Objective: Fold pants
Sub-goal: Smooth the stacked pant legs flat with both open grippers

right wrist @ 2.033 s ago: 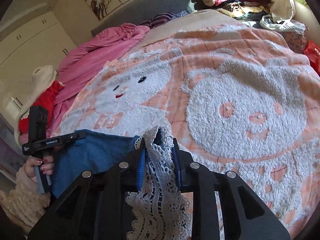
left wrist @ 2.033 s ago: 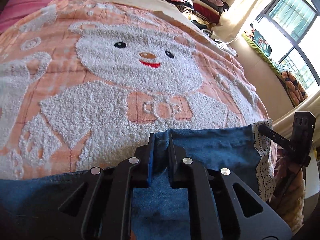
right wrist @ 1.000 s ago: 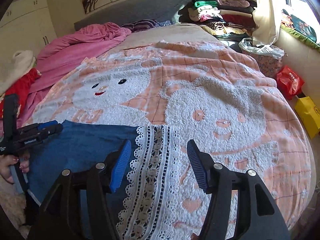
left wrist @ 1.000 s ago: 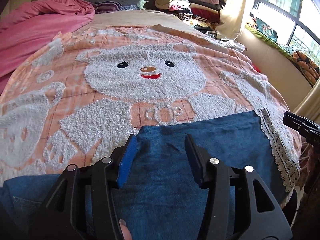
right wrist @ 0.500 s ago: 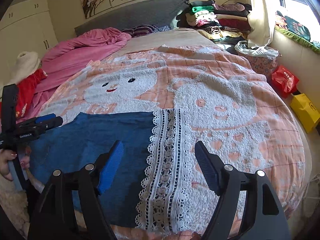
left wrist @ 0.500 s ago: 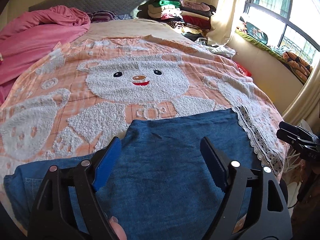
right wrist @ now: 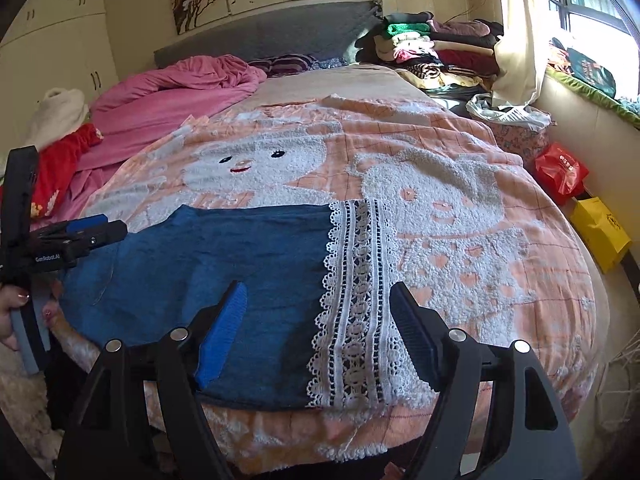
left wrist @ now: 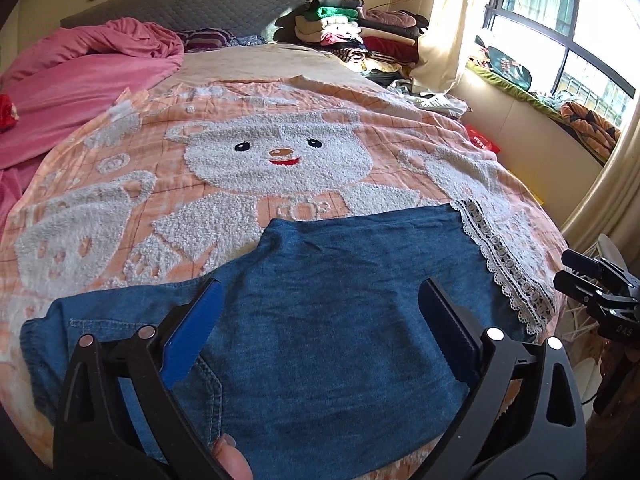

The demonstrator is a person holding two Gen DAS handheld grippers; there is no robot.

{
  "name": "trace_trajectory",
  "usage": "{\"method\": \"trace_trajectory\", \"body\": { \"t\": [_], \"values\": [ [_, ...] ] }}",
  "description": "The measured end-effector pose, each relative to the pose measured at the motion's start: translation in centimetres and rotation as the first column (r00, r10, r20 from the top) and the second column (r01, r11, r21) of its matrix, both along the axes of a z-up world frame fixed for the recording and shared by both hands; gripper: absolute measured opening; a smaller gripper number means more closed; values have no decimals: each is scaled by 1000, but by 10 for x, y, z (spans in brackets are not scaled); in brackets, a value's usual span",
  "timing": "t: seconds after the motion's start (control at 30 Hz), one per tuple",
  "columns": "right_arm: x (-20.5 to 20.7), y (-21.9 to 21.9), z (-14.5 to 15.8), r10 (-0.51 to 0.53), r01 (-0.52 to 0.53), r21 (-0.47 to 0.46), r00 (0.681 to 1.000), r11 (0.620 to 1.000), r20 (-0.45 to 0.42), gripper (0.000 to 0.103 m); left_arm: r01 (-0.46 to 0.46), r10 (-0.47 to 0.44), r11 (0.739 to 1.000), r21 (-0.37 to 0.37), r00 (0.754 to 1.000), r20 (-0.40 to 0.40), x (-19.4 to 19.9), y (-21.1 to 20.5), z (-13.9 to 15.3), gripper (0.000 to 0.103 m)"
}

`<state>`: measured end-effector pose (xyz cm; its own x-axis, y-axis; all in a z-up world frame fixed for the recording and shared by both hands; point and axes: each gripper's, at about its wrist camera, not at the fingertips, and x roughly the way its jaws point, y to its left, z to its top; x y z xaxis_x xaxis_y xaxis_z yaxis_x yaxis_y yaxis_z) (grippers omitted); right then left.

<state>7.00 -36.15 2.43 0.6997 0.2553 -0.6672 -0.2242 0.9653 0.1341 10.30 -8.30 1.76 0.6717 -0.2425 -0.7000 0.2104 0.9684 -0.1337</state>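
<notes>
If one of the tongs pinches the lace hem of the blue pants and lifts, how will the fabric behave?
The blue pants lie flat and follow the blanket's curve, so they are probably floppy and would drape from a pinch. The lace hem looks openwork, so it may snag or stretch. The terry blanket looks nubby, so dragging would likely bunch the denim.

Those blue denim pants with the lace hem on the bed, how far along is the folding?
Done: the blue denim pants lie flat on the peach bear blanket, apparently doubled over, white lace hem at one end. In hand: nothing; the left gripper and right gripper are both open above the cloth. Left: probably folding lengthwise into a smaller bundle.
</notes>
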Motion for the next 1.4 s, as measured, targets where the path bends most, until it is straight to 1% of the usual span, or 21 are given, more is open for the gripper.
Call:
{"method": "trace_trajectory", "body": {
  "t": [0.27,0.73,0.83,0.97,1.03,1.13,1.23,1.33,1.4],
  "values": [
    [-10,11,-1,7,-6,-18,1000,1000,7,73,-13,13,1000,18,1000,-16,-18,6,-9,93],
    [-15,29,-22,48,-50,-36,998,998,-36,73,-27,32,998,59,996,-80,-36,10,-39,93],
    [-14,28,-30,37,-39,-48,998,998,-55,73,-22,29,998,65,995,-95,-40,10,-46,93],
    [-12,25,-43,-11,2,-95,996,995,-93,73,-17,29,995,100,993,-113,-43,9,-56,93],
    [-9,22,-52,-31,16,-116,992,993,-126,73,-15,28,995,101,991,-129,-44,10,-62,93],
    [-8,16,-61,-39,23,-103,987,994,-155,73,-12,31,992,123,987,-155,-45,11,-72,93],
    [-7,15,-65,-38,22,-96,986,995,-165,73,-2,27,988,153,987,-160,-46,12,-82,93],
    [-7,14,-65,-35,20,-90,986,996,-162,73,-2,25,989,151,988,-153,-46,13,-84,93],
    [-10,12,-59,-32,24,-57,989,998,-145,73,-4,27,989,146,988,-153,-46,13,-82,93]
  ]
}}
